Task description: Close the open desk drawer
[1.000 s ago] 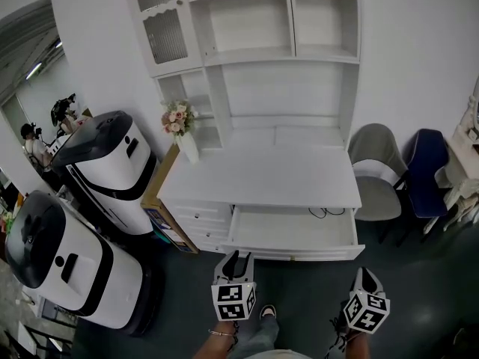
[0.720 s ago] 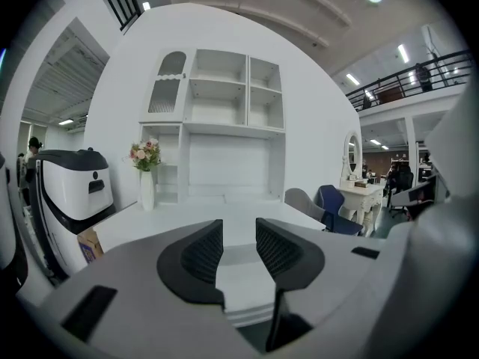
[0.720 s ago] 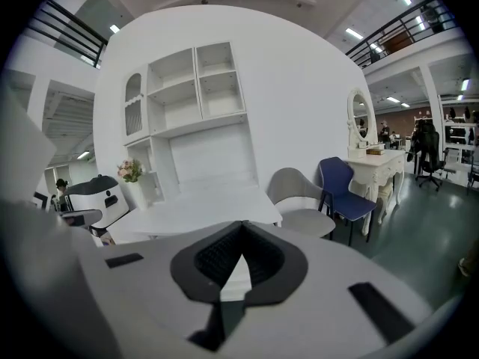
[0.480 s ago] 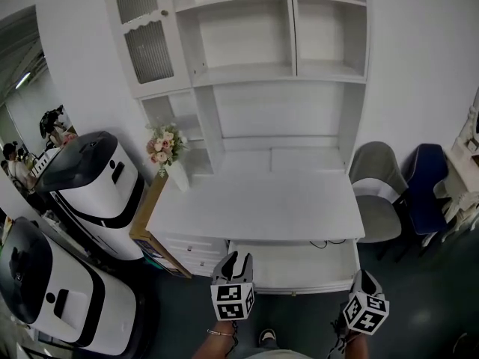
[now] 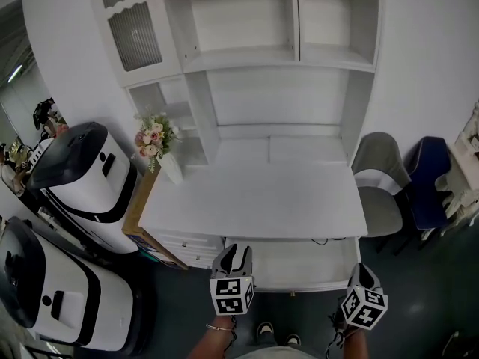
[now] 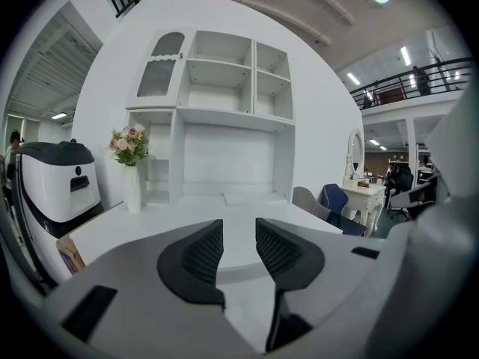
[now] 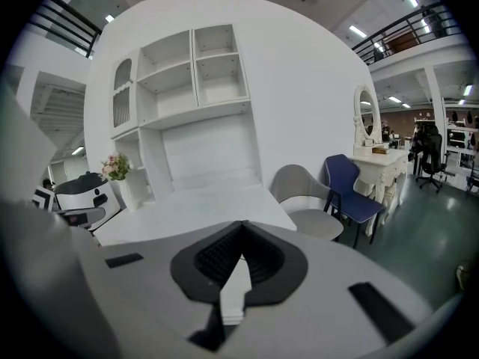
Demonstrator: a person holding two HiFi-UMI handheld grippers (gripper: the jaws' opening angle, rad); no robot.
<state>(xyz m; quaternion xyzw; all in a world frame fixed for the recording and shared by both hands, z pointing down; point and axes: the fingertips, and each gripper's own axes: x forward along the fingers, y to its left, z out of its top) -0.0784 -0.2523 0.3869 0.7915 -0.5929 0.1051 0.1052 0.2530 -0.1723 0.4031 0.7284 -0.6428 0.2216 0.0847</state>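
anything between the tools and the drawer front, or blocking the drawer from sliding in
Nothing visible stands between the left tool, the right tool and the drawer front. A dark cable lies at the drawer's back; it might snag.

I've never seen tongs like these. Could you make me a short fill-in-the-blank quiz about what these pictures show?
1. The left tongs have jaws standing ___, with nothing between them.
2. The right tongs have jaws pressed ___.
3. The drawer under the desk top is partly ___.
4. The vase on the desk holds ___.

Missing words: apart; together; open; flowers.
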